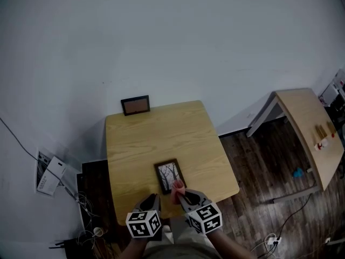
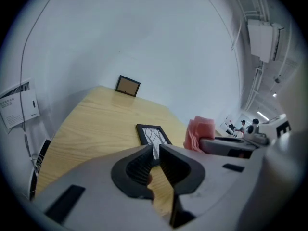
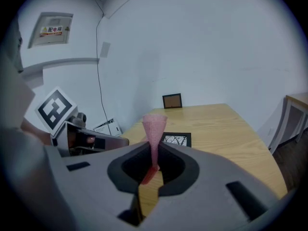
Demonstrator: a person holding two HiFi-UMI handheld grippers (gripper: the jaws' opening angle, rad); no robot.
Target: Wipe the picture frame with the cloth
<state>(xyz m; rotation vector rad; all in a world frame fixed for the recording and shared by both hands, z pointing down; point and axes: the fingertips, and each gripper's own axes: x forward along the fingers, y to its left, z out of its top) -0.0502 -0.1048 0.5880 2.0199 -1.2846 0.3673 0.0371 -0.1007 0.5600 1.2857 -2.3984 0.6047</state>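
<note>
Right gripper [image 3: 154, 147] fingers [image 3: 175, 163] pinching the pink cloth [image 3: 154, 124], which sticks up past the tips. Left gripper [image 2: 155, 150] fingers [image 2: 136, 165] nearly together, thin slit between them, nothing in it. Picture frame [image 1: 170, 176] lies flat on the counter [image 1: 145, 139] just ahead of both, near the front edge; neither gripper seems to be on it. Risk: frame isn't pinned, so a wipe likely shoves it sliding. Cloth is held only by a narrow fold, so drag could pull it free.

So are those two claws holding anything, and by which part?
The right gripper pinches the pink cloth by its lower end, the rest standing up above the jaws. The left gripper holds nothing, its jaws nearly together.
</note>
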